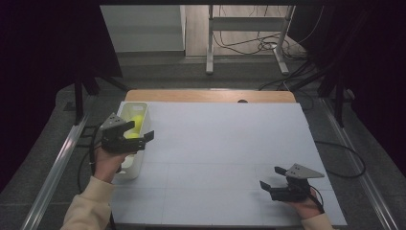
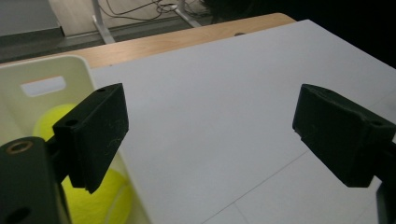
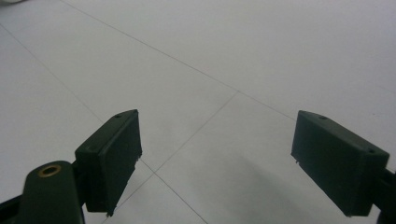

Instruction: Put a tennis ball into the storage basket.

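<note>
1. Step, as I read it: balls go into the bin, and the left gripper (image 1: 136, 135) hangs over the bin's right rim at left-centre of the high view, spread wide, nothing between the jaws. Looks like the drop is done.
2. Right gripper (image 1: 272, 178) sits low at lower right of the high view, jaws also apart and empty; the right gripper view has bare white mat under them.
3. Bin (image 1: 135, 165): white plastic, long and narrow, on the left edge of the table (image 1: 215, 158), with a slot handle in its far end wall in the left gripper view.
4. Balls (image 2: 100, 200): fuzzy yellow-green tennis balls with a white seam. Two lie inside the bin at lower left of the left gripper view, one near, one farther back behind the left jaw. In the high view they show as a yellow patch (image 1: 136, 125) in the bin's far half.
5. Next move, my guess: pull the left gripper clear of the rim without clipping it. No loose ball lies on the mat, so there is nothing to fetch.
</note>
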The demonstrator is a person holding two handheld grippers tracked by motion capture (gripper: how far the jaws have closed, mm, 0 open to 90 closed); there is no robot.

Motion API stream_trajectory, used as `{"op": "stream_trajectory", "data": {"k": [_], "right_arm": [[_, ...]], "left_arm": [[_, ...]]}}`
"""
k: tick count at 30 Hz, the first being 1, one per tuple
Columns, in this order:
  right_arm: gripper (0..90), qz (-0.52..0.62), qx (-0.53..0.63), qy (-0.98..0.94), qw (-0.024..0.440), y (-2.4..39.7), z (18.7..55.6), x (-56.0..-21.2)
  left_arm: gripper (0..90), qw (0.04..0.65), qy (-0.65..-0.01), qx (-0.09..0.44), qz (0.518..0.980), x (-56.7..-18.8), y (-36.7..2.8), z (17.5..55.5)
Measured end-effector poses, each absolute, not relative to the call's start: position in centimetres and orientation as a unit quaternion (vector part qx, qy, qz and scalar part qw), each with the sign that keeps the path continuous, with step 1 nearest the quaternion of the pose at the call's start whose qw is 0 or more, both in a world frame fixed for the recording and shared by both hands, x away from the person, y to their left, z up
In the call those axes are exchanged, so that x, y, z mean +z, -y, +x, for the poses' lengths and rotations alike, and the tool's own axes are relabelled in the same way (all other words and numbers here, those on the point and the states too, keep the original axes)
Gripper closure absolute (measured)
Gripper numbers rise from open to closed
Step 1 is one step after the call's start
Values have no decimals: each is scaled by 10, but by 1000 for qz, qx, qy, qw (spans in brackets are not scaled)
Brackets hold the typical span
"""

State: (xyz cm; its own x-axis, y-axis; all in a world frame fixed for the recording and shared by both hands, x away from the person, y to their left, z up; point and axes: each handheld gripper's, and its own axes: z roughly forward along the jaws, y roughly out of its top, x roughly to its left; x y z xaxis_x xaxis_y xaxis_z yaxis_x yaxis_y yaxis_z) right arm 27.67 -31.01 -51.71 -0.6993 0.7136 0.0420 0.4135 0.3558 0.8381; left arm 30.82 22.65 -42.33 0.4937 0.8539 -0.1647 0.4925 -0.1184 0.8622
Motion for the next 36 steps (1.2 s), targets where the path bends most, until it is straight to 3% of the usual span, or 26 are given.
{"op": "stream_trajectory", "data": {"k": [25, 36], "right_arm": [[167, 349, 445, -807, 168, 309, 277, -517], [167, 350, 443, -808, 169, 309, 277, -517]], "left_arm": [[118, 496, -383, 165, 762, -439, -168, 277], [117, 499, -366, 157, 770, -452, -162, 262]]}}
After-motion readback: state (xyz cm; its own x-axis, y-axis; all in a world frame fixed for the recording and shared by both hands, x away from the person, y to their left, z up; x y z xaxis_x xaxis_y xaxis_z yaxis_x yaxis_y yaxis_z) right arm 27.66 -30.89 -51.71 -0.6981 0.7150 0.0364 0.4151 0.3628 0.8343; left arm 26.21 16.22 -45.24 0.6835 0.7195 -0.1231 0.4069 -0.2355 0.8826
